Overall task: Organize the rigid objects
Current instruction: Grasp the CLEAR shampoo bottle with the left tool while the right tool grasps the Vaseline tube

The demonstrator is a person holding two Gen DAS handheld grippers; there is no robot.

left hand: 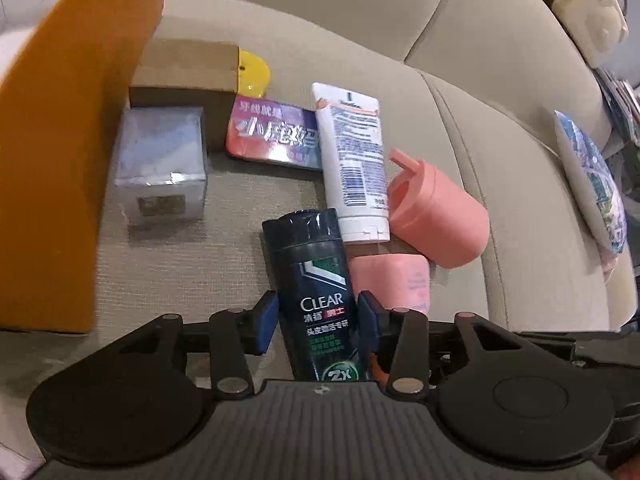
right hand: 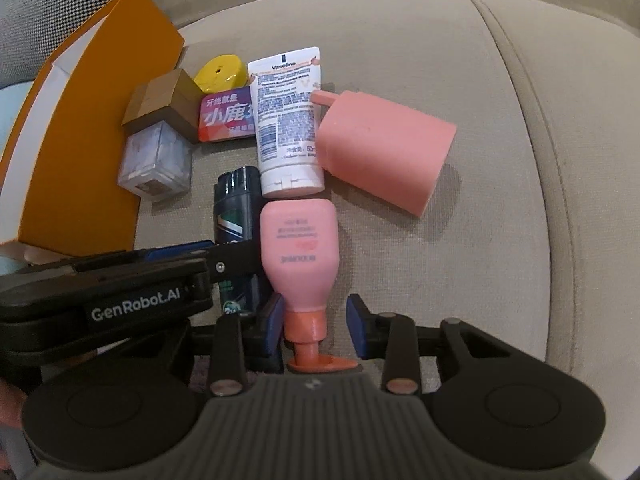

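My left gripper [left hand: 318,320] has its blue pads against both sides of a dark CLEAR shampoo bottle [left hand: 316,280], which lies on the beige sofa cushion [left hand: 168,264]. It also shows in the right wrist view [right hand: 236,216] beside the left gripper's body. My right gripper [right hand: 314,326] is open around the orange pump neck of a pink lotion bottle [right hand: 300,248]; the left pad is near it, the right pad stands apart. A white Vaseline tube [right hand: 288,120] lies just beyond, with a pink cup [right hand: 380,148] on its side to the right.
An orange box [right hand: 92,128] stands at the left. Next to it are a clear cube box [right hand: 156,164], a brown cardboard box [right hand: 160,104], a yellow lid [right hand: 220,74] and a purple floss pack [right hand: 228,118]. A patterned pillow [left hand: 592,184] lies right.
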